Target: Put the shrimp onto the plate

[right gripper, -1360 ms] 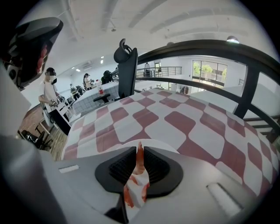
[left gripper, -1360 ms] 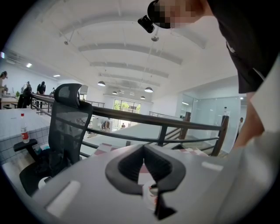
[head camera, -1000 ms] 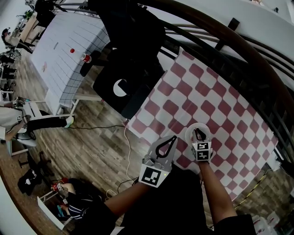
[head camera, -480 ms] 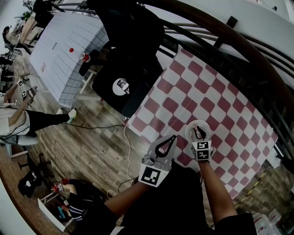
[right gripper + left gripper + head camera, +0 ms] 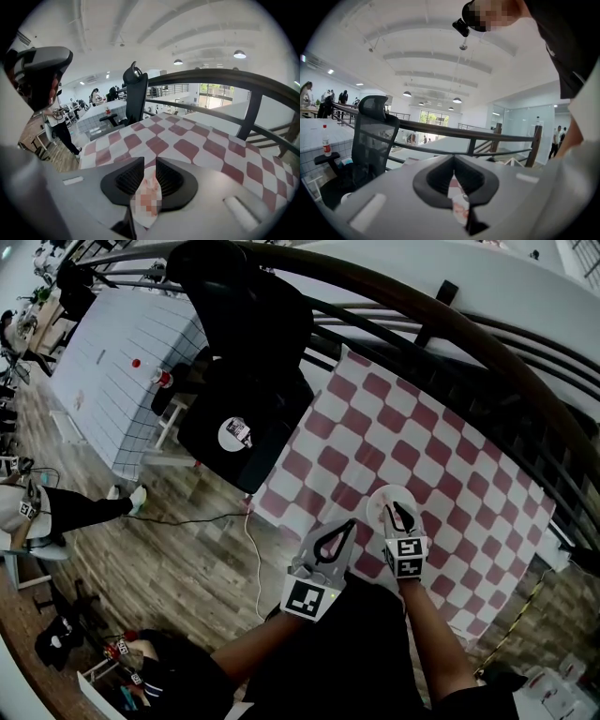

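Compared with a second ago, both grippers are keeping nearly the same pose, while the checkered table is sitting a little higher and further left in the head view. The bystander's leg (image 5: 89, 505) at the far left is lying lower in the frame than before, and the white label on the seat of the black office chair (image 5: 246, 343) is now showing a dark mark.

The checkered tablecloth (image 5: 427, 442) is covering the table ahead. A dark railing (image 5: 450, 317) is curving behind it, and the chair is standing against the table's left edge. Further left, a second table with a grid cloth (image 5: 117, 338) is carrying a red-capped bottle (image 5: 161, 379). A pale cable (image 5: 256, 554) is trailing over the wooden floor (image 5: 178, 559) below the table's near corner.

The left gripper (image 5: 352, 522) is hanging over the near edge of the cloth, just beside the other tool. Its jaws are pressed together at the tips, and cloth and something pale are showing through the loop behind them.

The right gripper (image 5: 397, 508) is hovering over the white plate (image 5: 381, 496), its jaws reaching across the plate's near side. In the right gripper view its jaws are drawn in to a narrow gap and are pinching the shrimp (image 5: 150, 180), a pale pink and white body filling the space between the pads. A mosaic patch is partly covering the shrimp, which is being held above the plate.
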### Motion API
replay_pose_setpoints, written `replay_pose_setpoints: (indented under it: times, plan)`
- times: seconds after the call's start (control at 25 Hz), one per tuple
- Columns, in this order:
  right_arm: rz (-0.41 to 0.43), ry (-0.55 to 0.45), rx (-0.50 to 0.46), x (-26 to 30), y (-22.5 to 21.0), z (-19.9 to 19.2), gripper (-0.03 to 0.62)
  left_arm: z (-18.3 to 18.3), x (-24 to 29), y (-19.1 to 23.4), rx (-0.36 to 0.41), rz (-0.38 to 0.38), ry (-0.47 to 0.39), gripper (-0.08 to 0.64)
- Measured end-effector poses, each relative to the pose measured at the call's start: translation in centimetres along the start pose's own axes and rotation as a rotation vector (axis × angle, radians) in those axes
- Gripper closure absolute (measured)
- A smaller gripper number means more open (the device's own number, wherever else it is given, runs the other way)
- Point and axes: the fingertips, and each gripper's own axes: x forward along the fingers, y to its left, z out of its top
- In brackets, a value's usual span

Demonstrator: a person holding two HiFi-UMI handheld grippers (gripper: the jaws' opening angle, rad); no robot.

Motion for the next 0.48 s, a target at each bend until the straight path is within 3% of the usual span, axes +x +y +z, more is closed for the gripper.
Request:
replay_pose_setpoints:
  times: [0.48]
  plan:
    - [-0.083,-0.115,0.104,-6.8,0.6,1.5,0.523,0.4,-0.9,-3.0,0.002,-0.096,-0.017,0.552]
